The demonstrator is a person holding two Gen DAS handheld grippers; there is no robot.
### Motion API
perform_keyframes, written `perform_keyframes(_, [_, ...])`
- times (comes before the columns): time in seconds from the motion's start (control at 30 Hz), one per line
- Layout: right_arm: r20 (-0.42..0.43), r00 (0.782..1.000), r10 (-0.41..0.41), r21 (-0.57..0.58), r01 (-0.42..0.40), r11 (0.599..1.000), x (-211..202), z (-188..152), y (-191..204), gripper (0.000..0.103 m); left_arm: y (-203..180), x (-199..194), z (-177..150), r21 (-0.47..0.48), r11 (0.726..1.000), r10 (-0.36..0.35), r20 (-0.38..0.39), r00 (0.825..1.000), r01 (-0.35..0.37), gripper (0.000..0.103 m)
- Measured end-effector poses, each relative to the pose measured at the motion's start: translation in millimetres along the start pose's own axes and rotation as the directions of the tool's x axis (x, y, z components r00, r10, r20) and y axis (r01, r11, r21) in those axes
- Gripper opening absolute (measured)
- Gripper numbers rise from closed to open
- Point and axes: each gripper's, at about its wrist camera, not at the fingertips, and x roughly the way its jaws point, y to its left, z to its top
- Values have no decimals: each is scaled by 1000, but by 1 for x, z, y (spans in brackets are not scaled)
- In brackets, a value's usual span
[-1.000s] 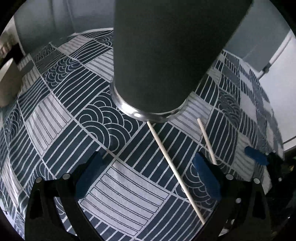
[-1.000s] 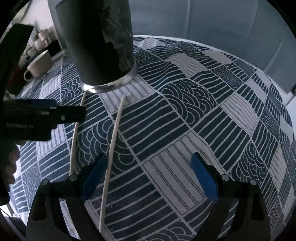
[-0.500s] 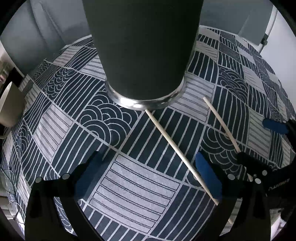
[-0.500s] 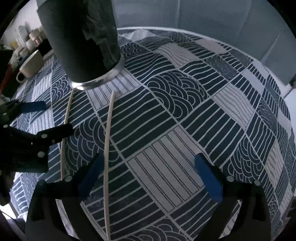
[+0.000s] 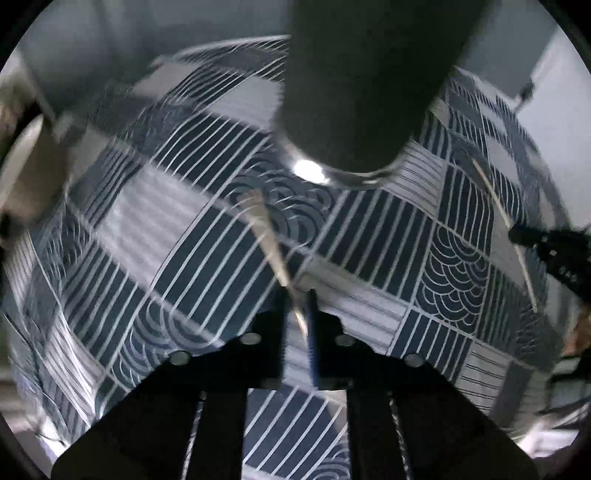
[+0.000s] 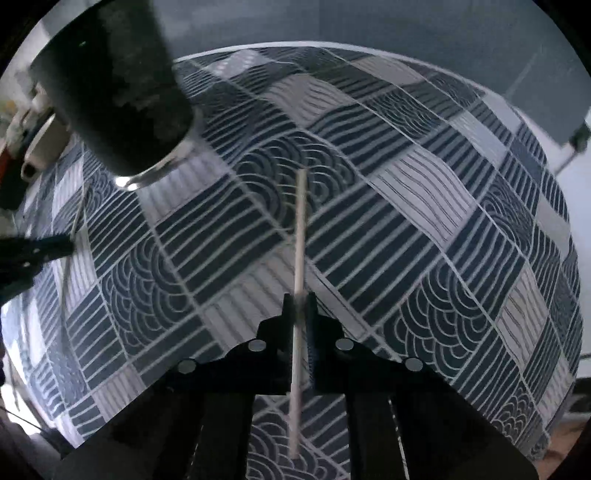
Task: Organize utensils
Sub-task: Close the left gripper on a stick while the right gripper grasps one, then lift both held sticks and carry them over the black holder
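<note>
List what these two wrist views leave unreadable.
- Dark tumbler: its top is cut off by the upper edge of both views, so its contents are unseen.
- Left tongs: motion blur smears the chopstick they pinch.
- Cup: squeezed at the right view's left rim, details unreadable.

Dim, bluish light; heavy motion blur (left view worst), fisheye-bent edges.

a home dining spot, by the look of it: the tabletop [image 6: 424, 206] wears a navy-and-white patchwork cloth of wave and stripe prints, a cream mug [image 6: 40, 151] sits at its far left edge among blurred crockery, and plain grey walls [image 6: 369, 22] stand behind.
</note>
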Motion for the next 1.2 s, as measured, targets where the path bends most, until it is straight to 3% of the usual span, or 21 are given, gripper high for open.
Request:
perform_keyframes(0.07, [-9,1000,26,11,-26,1000,0,1,-6,4,15,-2,-2,-51,997,-57,-20,998,56,5])
perform_keyframes(0.13, [-13,999,39,23,-38,999,0,1,-9,4,17,-4,-4,-42,998,-56,-27,998,54,5])
perform_keyframes(0.27, [-24,987,160,186,-152,971,3,1,-35,4,30,-7,-5,-99,992,-88,-55,995,82,5])
perform_keyframes(0.47, [17,982,187,257,-185,949,-11,5,-55,4,62,-22,4,-139,990,-45,-41,998,39,5])
perform_keyframes(0.57, [75,977,200,263,-213,941,-29,18,-61,4,71,-40,13,-115,991,66,13,998,-64,5])
perform_keyframes(0.77, [172,965,198,218,-234,948,-63,54,-63,5,86,-74,43,-151,982,126,99,987,-111,5])
perform_keyframes(0.93, [255,945,205,158,-250,955,-94,88,-62,5,84,-107,74,-132,977,187,178,966,-165,5])
perform_keyframes(1.07, [337,918,210,106,-259,960,-123,115,-51,5,74,-136,103,-122,978,194,245,950,-169,5])
perform_keyframes(1.2, [412,879,239,67,-290,955,-148,138,-37,5,53,-165,127,-108,986,154,331,931,-124,5])
